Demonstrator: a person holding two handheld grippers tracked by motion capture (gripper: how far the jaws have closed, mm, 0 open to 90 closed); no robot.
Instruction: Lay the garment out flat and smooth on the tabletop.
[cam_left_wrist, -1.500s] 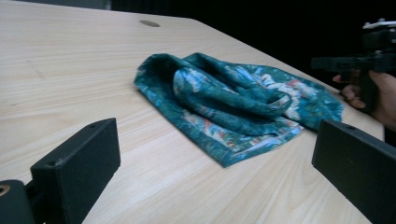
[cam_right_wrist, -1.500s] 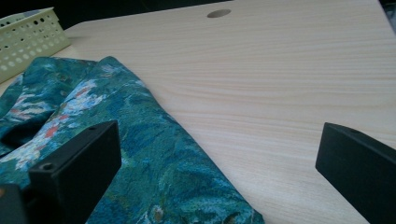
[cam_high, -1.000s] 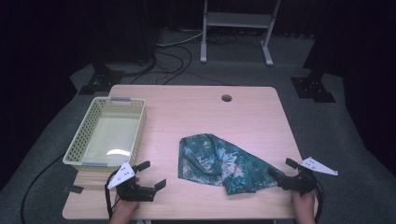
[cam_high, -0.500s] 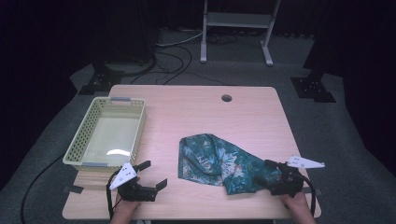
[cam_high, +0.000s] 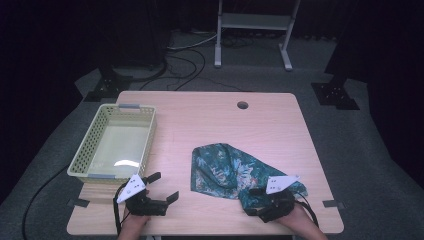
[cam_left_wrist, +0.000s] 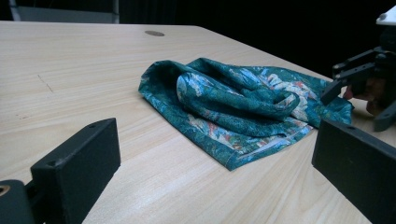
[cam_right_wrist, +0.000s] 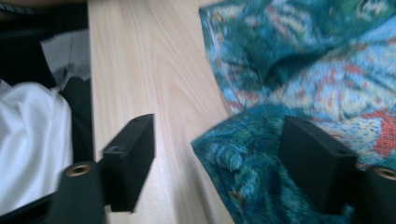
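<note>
cloth (cam_high: 235, 170) — teal, printed with pale and red floral patches, hemmed, crumpled in loose folds; lies on the wooden table (cam_high: 210, 125) toward its near right. right gripper (cam_high: 260, 202) — jaws apart, just been closing, astride the cloth's near corner, pads not pressing. left gripper (cam_high: 162, 187) — jaws wide apart, holding nothing, well apart from the cloth.

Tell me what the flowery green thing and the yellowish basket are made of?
The crumpled teal flower-print cloth looks like thin woven fabric, matt: it folds softly and has a stitched hem. The pale yellow rectangular basket seems moulded plastic, slightly glossy, with walls full of small even holes, though its exact material is hard to confirm.
</note>
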